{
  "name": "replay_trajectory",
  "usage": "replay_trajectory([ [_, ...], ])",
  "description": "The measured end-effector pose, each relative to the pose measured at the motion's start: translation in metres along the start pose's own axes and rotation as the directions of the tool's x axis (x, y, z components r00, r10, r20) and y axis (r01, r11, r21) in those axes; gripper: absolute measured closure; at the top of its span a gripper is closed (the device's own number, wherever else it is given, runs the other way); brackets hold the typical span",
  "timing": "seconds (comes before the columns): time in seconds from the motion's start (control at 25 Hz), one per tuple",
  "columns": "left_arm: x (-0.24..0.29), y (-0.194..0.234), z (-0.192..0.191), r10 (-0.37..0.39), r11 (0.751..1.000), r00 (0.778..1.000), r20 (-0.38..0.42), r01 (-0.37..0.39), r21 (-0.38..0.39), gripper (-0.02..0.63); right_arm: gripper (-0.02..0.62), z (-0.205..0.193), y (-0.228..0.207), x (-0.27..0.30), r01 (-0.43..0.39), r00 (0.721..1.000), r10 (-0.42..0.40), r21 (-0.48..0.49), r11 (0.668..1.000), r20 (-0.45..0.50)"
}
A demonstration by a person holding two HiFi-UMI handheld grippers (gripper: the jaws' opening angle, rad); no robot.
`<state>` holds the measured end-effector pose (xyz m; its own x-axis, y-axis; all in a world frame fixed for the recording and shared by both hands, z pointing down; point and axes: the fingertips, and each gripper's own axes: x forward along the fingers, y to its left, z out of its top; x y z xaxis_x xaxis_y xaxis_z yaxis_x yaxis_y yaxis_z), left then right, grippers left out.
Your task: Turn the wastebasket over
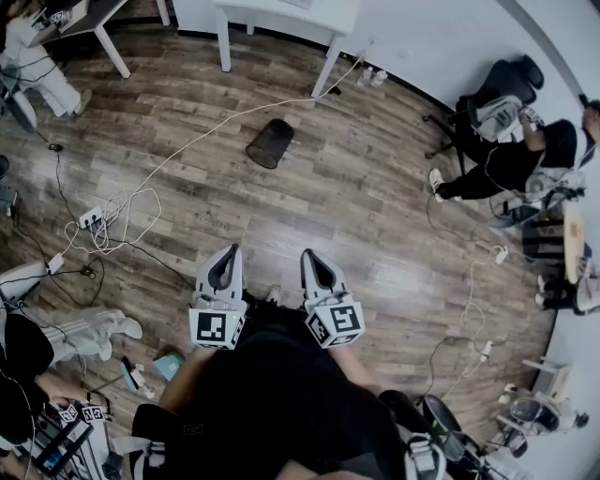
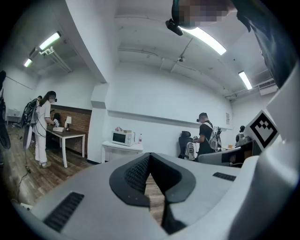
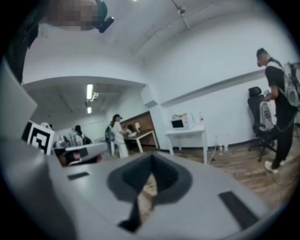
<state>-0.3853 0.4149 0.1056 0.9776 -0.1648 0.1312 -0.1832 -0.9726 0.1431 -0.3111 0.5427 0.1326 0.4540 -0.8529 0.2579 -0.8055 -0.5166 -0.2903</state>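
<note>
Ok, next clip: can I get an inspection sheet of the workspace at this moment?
Surface: wood plank floor.
Job's things: black mesh wastebasket, apparently on its side, well ahead of both grippers.
Clutter: small white items by the table leg, too small to identify.
Grippers: left gripper and right gripper shut, nothing between the jaws.
Cables: white cable runs past the wastebasket toward a power strip.
Surroundings: white table; seated person at right.
</note>
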Motion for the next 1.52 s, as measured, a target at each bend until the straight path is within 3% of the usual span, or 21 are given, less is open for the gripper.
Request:
replay_trajectory([
  [0.52,-0.004,0.028,-0.001,-0.024,0.999,1.000,-0.002,0.024,-0.021,0.572,0.565,0.001,0.024,0.018,0.005,1.000,-0.005,0.019,1.000,0.019],
  [0.92,-0.003,0.069,-0.013,-0.038,0.997,0.999,-0.020,0.037,-0.072,0.572,0.565,-0.001,0.039,0.042,0.060,0.998,-0.060,-0.003,0.998,0.031],
  [1.24,0.033,0.087,-0.023,-0.032,0.997,0.999,-0.034,0.029,-0.077,0.572,0.563,0.007,0.013,0.090,0.058,0.998,-0.058,-0.010,0.998,0.025],
  [1.52,0.107,0.097,-0.021,0.068,0.995,0.997,-0.034,-0.071,-0.071,0.572,0.564,0.031,-0.047,0.156,-0.021,1.000,0.022,-0.036,0.999,0.011],
])
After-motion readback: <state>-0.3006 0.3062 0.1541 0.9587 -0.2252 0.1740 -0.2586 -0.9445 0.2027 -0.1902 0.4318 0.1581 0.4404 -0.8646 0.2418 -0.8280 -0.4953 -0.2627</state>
